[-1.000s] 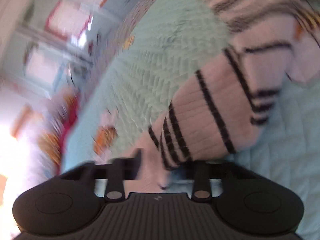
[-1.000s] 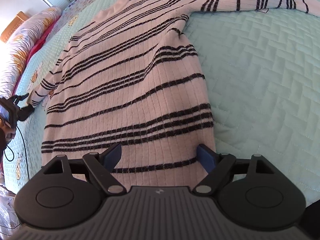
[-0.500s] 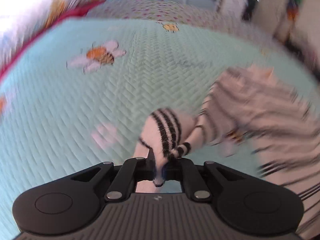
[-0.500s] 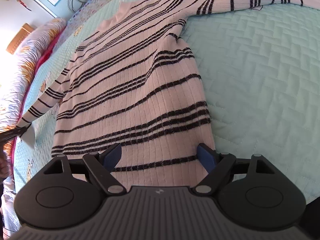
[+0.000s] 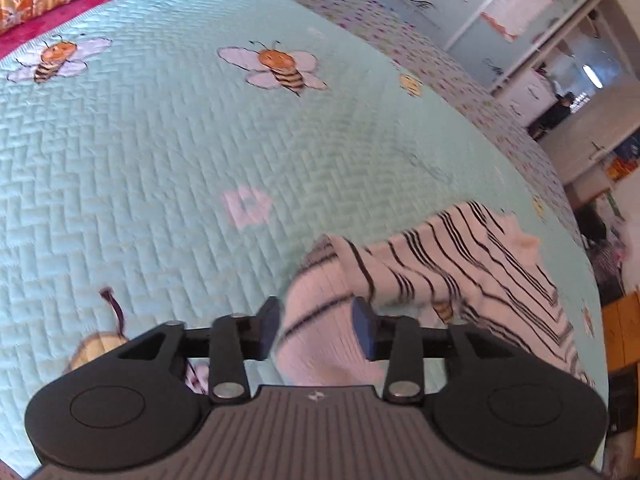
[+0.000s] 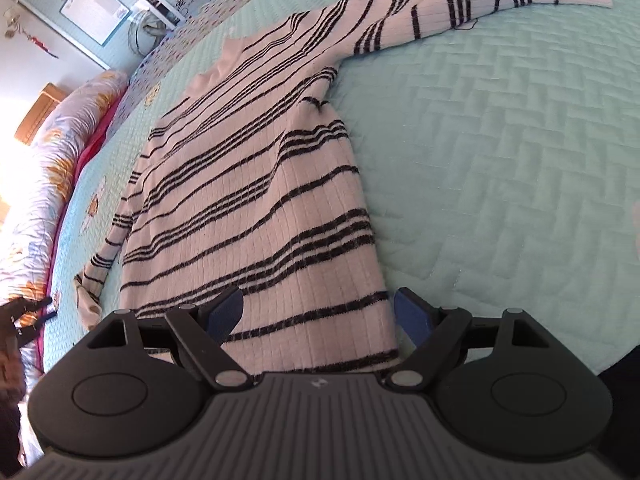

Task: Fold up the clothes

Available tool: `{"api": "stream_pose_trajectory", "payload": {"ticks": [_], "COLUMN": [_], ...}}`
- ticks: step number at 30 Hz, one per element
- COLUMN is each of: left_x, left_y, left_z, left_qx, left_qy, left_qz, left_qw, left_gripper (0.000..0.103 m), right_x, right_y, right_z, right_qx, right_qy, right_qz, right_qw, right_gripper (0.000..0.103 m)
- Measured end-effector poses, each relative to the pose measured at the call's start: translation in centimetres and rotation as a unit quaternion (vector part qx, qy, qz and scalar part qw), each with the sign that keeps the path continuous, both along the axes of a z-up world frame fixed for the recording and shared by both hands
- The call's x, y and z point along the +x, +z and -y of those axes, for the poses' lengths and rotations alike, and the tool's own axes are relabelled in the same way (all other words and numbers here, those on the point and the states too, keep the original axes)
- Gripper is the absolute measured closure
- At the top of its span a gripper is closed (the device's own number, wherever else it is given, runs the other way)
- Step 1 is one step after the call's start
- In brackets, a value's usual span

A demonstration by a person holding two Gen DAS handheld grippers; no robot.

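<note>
A: Where does the striped sweater [image 6: 256,200] lie from the right gripper [image 6: 318,314]?

B: It lies flat on the bed quilt [image 6: 500,160], directly ahead of the right gripper. Its long axis runs away from the fingers, from the hem near them up to the collar far off. One sleeve [image 6: 460,4] stretches out to the far right. The hem is between the two blue pads, which stand wide apart and press on nothing.

A: And the left gripper [image 5: 318,330]?

B: Its jaws are opening. The cuff end of the other sleeve [image 5: 320,328] is between the fingers, but the pads do not seem to press it now. This sleeve lies bent and bunched along the sweater's left side.

A: So which hand is nearer for the next fold?

B: I think each hand has its own part: the left one the near sleeve, the right one the hem corner.

A: How is the cloth?

B: A ribbed knit, pale pink-white with thin black stripes, soft and a little fuzzy. The quilt is mint green, stitched in a herringbone pattern, with embroidered bees [image 5: 276,66].
</note>
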State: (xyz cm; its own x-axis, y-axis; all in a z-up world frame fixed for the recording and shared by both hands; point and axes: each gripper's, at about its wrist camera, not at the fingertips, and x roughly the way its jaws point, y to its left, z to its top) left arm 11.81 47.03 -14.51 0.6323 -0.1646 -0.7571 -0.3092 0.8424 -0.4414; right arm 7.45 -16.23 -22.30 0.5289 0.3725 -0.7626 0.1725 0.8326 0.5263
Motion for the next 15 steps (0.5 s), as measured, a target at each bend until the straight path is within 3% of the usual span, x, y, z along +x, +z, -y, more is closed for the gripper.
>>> {"api": "stream_pose_trajectory", "payload": {"ticks": [2, 5, 6, 8, 10, 11, 13, 15], "left_x": [-1.3, -3.1, -3.7, -4.4, -4.0, -3.5, -2.2, -0.7], "left_y": [-0.3, -0.6, -0.8, -1.7, -2.9, -3.3, -4.6, -6.1], "left_z": [2.4, 6.8, 8.6, 12.3, 15.1, 16.0, 16.6, 16.6], "left_qx": [0.038, 0.155, 0.207, 0.323, 0.394, 0.407, 0.407, 0.395], "left_qy": [-0.015, -0.035, -0.043, -0.056, -0.074, -0.082, -0.081, -0.069], "left_qz": [0.005, 0.023, 0.027, 0.031, 0.024, 0.02, 0.009, -0.024], "left_qw": [0.9991, 0.987, 0.977, 0.9443, 0.9158, 0.9094, 0.9098, 0.9158], "left_gripper": [0.044, 0.037, 0.032, 0.031, 0.028, 0.028, 0.028, 0.028], "right_x": [0.1, 0.2, 0.2, 0.1, 0.0, -0.1, -0.2, -0.4], "right_y": [-0.1, -0.4, -0.5, -0.7, -0.6, -0.6, -0.4, -0.3], "right_z": [-0.1, -0.4, -0.5, -0.7, -1.0, -1.0, -1.0, -0.8], "right_qx": [-0.002, -0.003, -0.003, -0.001, -0.002, -0.002, -0.002, -0.001], "right_qy": [0.004, 0.01, 0.012, 0.014, 0.018, 0.019, 0.02, 0.017], "right_qz": [-0.002, -0.009, -0.012, -0.015, -0.014, -0.014, -0.013, -0.012], "right_qw": [1.0, 1.0, 1.0, 1.0, 1.0, 1.0, 1.0, 1.0], "right_gripper": [0.02, 0.02, 0.02, 0.02, 0.02, 0.02, 0.02, 0.02]}}
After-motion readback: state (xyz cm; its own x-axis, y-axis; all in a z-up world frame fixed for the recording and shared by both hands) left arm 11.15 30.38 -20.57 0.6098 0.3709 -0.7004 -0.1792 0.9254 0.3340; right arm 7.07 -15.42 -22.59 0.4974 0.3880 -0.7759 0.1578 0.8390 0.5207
